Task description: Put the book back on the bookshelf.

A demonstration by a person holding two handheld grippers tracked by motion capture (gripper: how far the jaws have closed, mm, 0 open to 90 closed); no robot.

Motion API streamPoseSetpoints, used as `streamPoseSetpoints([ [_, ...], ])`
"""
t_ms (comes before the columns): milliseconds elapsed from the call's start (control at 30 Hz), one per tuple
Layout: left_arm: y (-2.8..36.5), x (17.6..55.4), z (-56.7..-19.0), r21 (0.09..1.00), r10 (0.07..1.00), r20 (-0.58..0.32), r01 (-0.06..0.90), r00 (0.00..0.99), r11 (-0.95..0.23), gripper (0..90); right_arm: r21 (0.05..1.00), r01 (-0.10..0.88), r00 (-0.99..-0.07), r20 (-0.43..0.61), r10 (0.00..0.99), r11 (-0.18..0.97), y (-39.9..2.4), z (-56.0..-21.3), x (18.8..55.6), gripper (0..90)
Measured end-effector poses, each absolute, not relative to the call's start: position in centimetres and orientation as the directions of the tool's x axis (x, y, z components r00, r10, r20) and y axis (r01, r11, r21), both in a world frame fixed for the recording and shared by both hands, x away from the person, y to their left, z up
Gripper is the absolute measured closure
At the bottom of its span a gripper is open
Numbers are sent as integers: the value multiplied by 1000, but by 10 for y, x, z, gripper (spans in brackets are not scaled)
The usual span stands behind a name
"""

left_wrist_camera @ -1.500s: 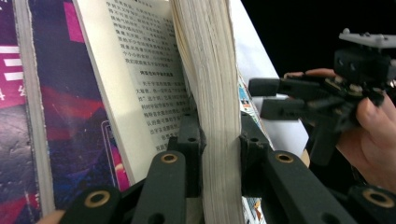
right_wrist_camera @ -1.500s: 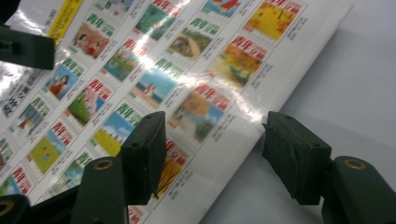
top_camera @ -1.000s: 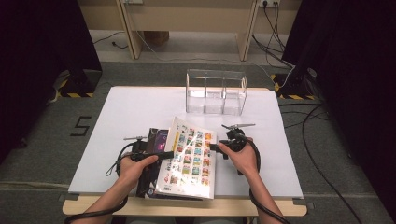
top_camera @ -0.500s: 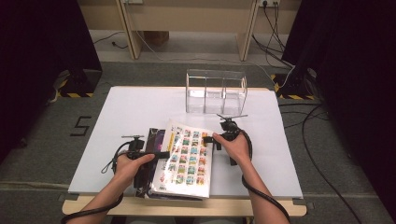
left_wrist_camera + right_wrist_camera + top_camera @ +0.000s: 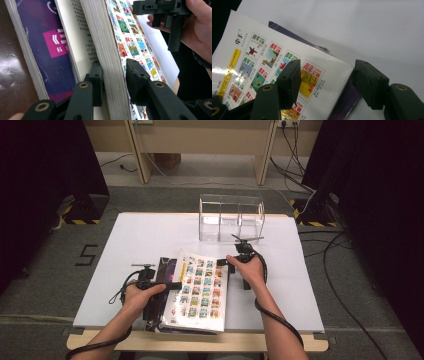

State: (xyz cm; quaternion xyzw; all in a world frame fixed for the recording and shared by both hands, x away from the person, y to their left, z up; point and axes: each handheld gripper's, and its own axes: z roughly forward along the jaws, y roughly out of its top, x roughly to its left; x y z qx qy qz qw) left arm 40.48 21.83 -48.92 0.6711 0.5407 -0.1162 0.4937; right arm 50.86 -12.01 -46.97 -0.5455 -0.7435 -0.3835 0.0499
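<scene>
Two books stacked near the 6 o'clock edge of the white surface [image 5: 150,240]. On top lies the picture-cover book [image 5: 200,290], white with a grid of small colour pictures; under it the purple book [image 5: 167,267] sticks out at the 9 and 11 o'clock sides.

Left gripper [image 5: 172,285] sits at 9 o'clock of the stack and points toward 3 o'clock. In the left gripper view its jaws straddle the page edge of the picture-cover book [image 5: 107,57]: one jaw under the block of pages, the other over the printed cover. The jaws have just been opening; they are partly open, and a thin gap shows on the cover side, so the pads are not pressing. The purple book [image 5: 53,47] lies below with an inner text page showing beside it.

Right gripper [image 5: 225,262] is at 2 o'clock of the stack, at the top book's far right corner, with the hand [image 5: 250,270] behind it. In the right gripper view the jaws are wide open: one jaw lies over the picture-cover book [image 5: 287,67] near its corner, the other is out over bare surface past the corner. Nothing is gripped. A dark sliver of the purple book [image 5: 345,100] shows under that corner.

A clear plastic organiser [image 5: 231,217] with compartments stands at 12 o'clock of the books, well apart, near the far edge of the surface.
</scene>
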Motion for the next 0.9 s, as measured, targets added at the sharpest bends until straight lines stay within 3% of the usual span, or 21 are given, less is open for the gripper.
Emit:
streamPoseSetpoints([
  [67, 218, 404, -490, 538, 611, -691, 839, 385, 79, 680, 528, 843, -396, 480, 783, 102, -119, -469, 506, 425],
  [133, 218, 403, -490, 541, 616, -687, 837, 384, 81, 684, 530, 845, -365, 481, 797, 67, -121, -463, 504, 515],
  [233, 217, 402, -490, 541, 621, -686, 836, 379, 87, 685, 534, 844, -367, 489, 791, 61, -124, -458, 503, 537],
  [500, 217, 401, -491, 549, 623, -685, 830, 378, 100, 702, 492, 870, -350, 572, 742, 31, -132, -466, 500, 502],
  [900, 219, 400, -493, 550, 613, -694, 828, 378, 111, 703, 490, 871, -343, 559, 755, 33, -122, -473, 517, 464],
])
